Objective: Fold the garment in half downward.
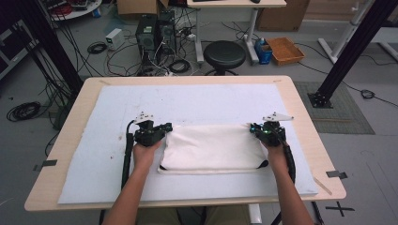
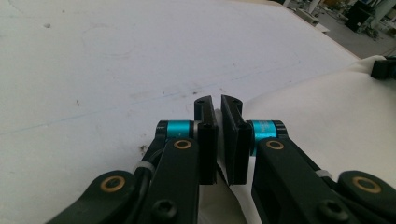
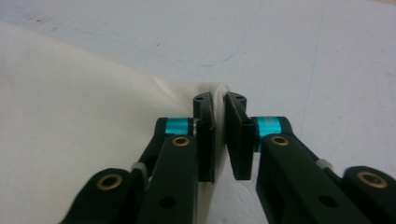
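I count one white cloth [image 1: 213, 149], folded to a soft rectangle, lying between my two claws on one pale mat [image 1: 108, 140] covering the wooden desk [image 1: 305, 126]. The left claw [image 2: 216, 103] is pressed together, pinching the cloth's far left corner. The right claw [image 3: 219, 99] is likewise pinching the far right corner, fabric bunched between its flat black jaws.

In the high view the person's forearms [image 1: 136, 197] are cut off by the bottom edge. The white cloth [image 1: 213, 147] runs off the right edge of the left gripper view and the left edge of the right gripper view. Whether cloth sits pinched between either pair of jaws is hard to tell. Floor cables [image 1: 23, 111] blur together.
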